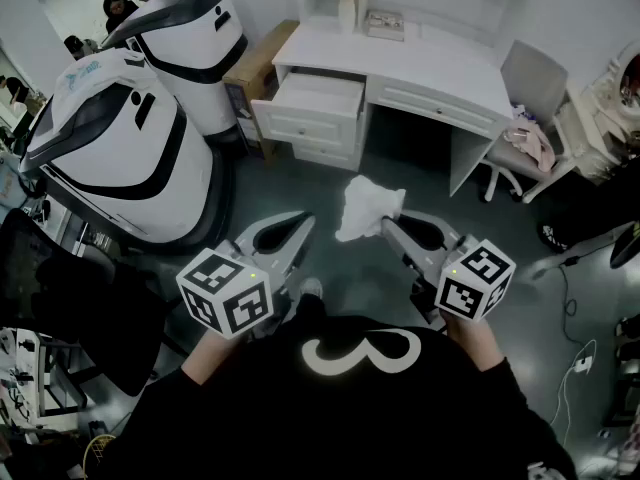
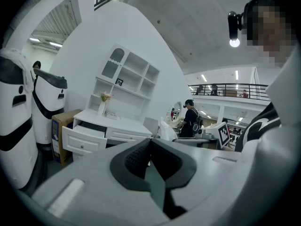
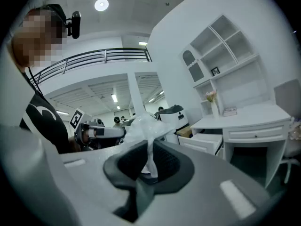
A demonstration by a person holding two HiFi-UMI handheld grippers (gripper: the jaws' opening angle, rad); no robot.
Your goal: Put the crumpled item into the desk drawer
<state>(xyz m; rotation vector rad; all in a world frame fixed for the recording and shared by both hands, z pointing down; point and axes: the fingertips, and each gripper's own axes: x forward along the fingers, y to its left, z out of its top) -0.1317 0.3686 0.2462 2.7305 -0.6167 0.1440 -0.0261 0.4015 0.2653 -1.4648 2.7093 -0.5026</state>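
Just one crumpled item (image 1: 368, 206), one desk (image 1: 430, 63)

lab hall with mock bedroom corner: white desk (image 1: 400, 63) top centre, bulky white machines (image 1: 120, 158) upper left.

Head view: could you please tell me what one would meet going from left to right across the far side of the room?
Near white machine → second white machine → cardboard box → open drawer → vase of flowers → chair
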